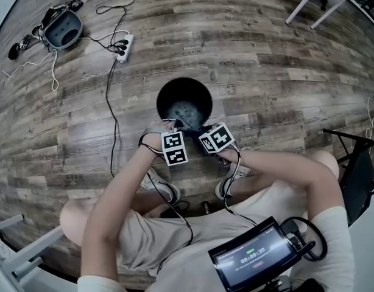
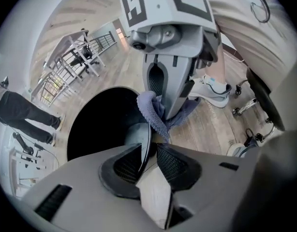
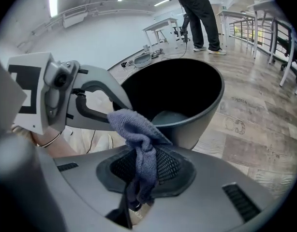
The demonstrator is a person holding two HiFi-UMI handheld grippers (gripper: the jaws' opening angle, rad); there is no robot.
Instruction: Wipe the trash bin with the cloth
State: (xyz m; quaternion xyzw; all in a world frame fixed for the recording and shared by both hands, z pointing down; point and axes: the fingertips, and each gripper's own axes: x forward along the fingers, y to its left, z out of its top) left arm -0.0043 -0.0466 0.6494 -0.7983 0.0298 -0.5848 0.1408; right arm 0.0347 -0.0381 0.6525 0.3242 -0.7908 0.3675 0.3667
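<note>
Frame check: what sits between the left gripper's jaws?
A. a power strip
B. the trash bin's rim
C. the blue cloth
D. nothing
B: in the left gripper view, the rim of the trash bin runs between the jaws of the left gripper, while the cloth is pinched in the right gripper.

Shows a wood-plank floor (image 1: 266, 53) bearing a white power strip (image 1: 124, 47) upper left, near a grey round device (image 1: 62, 30). Shows white table legs (image 1: 305, 2) upper right, a dark chair (image 1: 357, 175) at right edge.
</note>
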